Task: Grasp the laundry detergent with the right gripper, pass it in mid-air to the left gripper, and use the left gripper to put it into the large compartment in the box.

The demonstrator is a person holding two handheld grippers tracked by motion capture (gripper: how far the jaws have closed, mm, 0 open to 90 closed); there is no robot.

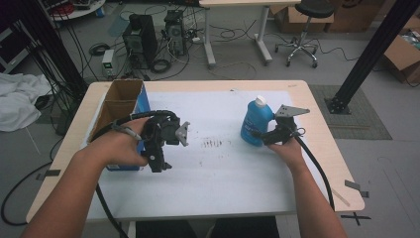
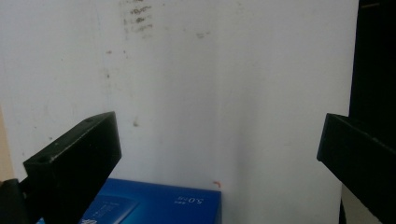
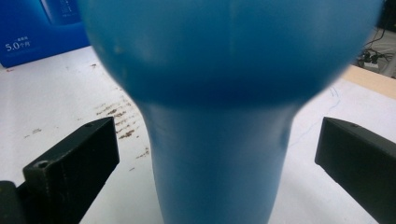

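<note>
Forearms reach in from below. Right claw (image 3: 217, 154) stands wide around a blue bottle (image 1: 256, 122), white-capped and upright on the white-covered tabletop (image 1: 237, 163). Left claw (image 2: 219, 154) gapes wide beside a blue box (image 1: 142, 106). Cables and computer towers (image 1: 139, 37) clutter the floor behind.

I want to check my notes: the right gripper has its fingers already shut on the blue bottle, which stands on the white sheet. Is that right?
Not quite. The right gripper is open: its fingers stand apart on either side of the blue bottle, as the right gripper view shows. The bottle does stand on the white sheet.
</note>
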